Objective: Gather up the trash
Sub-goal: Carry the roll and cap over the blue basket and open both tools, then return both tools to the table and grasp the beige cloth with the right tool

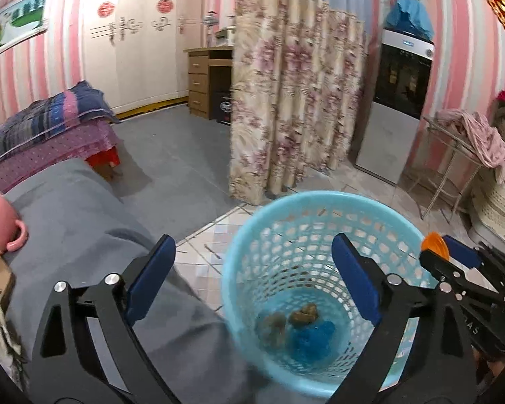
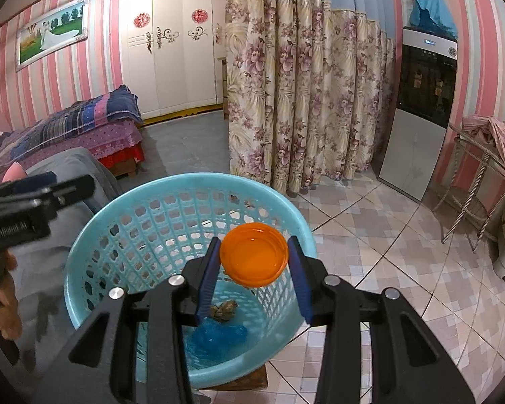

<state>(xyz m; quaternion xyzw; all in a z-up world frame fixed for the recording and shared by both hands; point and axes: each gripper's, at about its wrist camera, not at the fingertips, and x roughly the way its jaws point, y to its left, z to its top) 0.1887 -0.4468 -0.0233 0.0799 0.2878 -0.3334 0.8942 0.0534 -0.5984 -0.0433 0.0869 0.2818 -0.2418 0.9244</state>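
One orange lid point(image 2: 254, 253) sits clamped between the right gripper point(image 2: 254, 271) fingers, over the blue bin point(image 2: 84, 235) mouth but toward its near rim. The left gripper point(image 1: 252, 282) hangs wide apart and empty beside it. Let go here and the light lid may clip the rim and roll off across the tiles point(image 2: 387, 235).

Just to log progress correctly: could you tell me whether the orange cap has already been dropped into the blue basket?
No, the orange cap is clamped in the right gripper above the blue basket, not lying inside it.
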